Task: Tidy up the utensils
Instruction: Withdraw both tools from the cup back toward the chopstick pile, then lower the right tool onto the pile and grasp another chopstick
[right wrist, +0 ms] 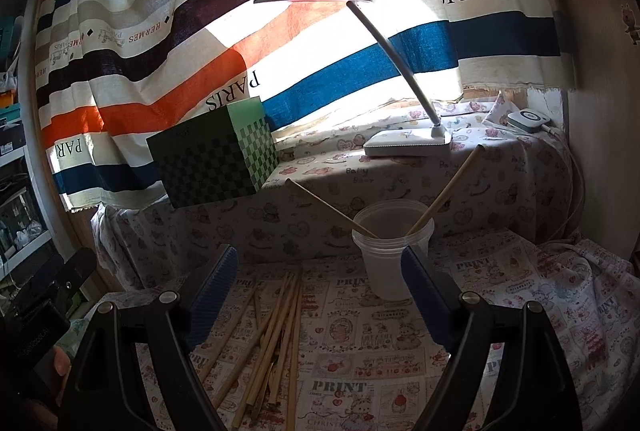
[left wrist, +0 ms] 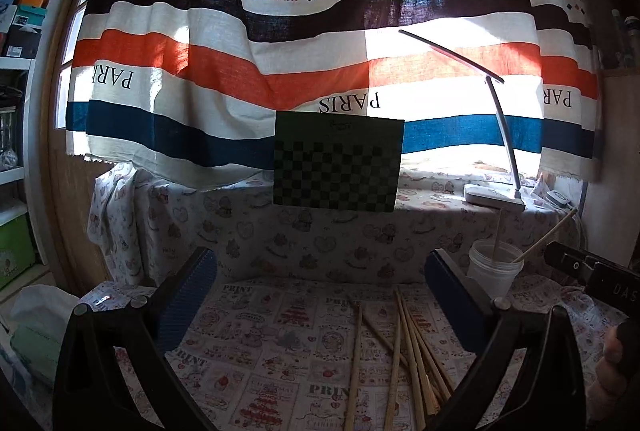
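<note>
Left gripper [left wrist: 320, 295]: jaws spread wide and empty, blue pads [left wrist: 188, 295] flanking open cloth; nothing between them.
Right gripper [right wrist: 320, 295]: jaws also well apart, holding nothing; its right pad overlaps the cup in the view, but whether it touches cannot be told.
Loose chopsticks [right wrist: 276, 343]: a bundle lying flat on the printed tablecloth [right wrist: 360, 351], near the front edge of the surface, fanned a little and overlapping.
Long axis: the sticks run roughly from the front edge towards the back, nearly in line with the way both grippers point.
Bearing from the left gripper: the bundle sits ahead and low, towards its right finger.
Bearing from the right gripper: the bundle sits ahead and low, towards its left finger.
Nearer hand: judged about equal; the pile lies between the two.
Cup [right wrist: 390, 251]: translucent, upright, behind the pile and to its right, two chopsticks already leaning in it.
Likely next need: a jaw line turned across the sticks, since they lie along the pointing direction.
Open room: bare cloth left of the pile; a raised covered ledge bounds the back, with a lamp [right wrist: 404, 143] and a green checked box [right wrist: 216, 155] on it.
</note>
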The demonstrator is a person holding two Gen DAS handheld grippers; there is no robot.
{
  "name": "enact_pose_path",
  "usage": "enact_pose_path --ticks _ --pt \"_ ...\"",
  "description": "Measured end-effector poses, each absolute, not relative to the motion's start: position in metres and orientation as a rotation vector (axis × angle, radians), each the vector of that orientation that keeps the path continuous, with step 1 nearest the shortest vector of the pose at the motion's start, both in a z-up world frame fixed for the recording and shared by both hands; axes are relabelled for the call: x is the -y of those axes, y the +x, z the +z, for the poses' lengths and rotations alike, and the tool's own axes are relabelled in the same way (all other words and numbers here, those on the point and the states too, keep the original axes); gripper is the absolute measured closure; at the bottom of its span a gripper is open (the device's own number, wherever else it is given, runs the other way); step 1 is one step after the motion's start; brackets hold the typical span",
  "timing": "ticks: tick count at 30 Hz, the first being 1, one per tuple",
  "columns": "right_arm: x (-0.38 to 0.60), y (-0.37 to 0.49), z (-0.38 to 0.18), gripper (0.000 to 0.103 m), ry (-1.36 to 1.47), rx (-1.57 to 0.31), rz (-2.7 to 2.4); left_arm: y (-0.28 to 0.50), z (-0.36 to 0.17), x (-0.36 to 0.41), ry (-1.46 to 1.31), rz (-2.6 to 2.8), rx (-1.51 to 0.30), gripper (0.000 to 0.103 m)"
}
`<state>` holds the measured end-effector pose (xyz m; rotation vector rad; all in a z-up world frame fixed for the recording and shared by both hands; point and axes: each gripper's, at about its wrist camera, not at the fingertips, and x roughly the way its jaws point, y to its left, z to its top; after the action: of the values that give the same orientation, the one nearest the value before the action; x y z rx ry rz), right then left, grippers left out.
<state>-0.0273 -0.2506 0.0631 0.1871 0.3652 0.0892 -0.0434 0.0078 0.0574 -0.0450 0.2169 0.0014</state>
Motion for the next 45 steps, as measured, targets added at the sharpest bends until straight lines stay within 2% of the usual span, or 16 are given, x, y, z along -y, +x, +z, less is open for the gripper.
enact_pose_path --ticks 8,12,18,22,30,36,40,45 --pt "0.246 -0.009 0.038 0.018 0.182 -0.474 0.086 0.004 0.010 -0.017 -0.115 0.015 -0.479 0.000" --pt "0.243 0.002 0.024 0.018 0.161 -0.548 0.100 0.002 0.001 -0.010 -0.089 0.042 -0.457 0.000" --pt "0.243 0.017 0.003 0.018 0.213 -0.672 0.133 0.007 -0.016 -0.007 -0.091 0.021 -0.522 0.000" --pt "0.235 0.029 -0.012 0.018 0.171 -0.766 0.147 0.005 -0.015 -0.018 -0.157 0.028 -0.501 0.000" --pt "0.212 0.043 -0.038 0.018 0.011 -0.942 0.175 0.002 -0.012 -0.008 -0.096 0.033 -0.484 0.000" --pt "0.202 0.042 -0.046 0.018 -0.040 -0.976 0.199 -0.016 -0.003 0.008 0.027 0.133 -0.352 0.000" --pt "0.194 0.039 -0.051 0.038 -0.051 -1.002 0.257 -0.012 -0.003 0.004 0.019 0.119 -0.369 0.000" --pt "0.188 0.038 -0.055 0.052 -0.054 -1.028 0.296 -0.005 -0.005 -0.007 -0.040 0.106 -0.412 0.000"
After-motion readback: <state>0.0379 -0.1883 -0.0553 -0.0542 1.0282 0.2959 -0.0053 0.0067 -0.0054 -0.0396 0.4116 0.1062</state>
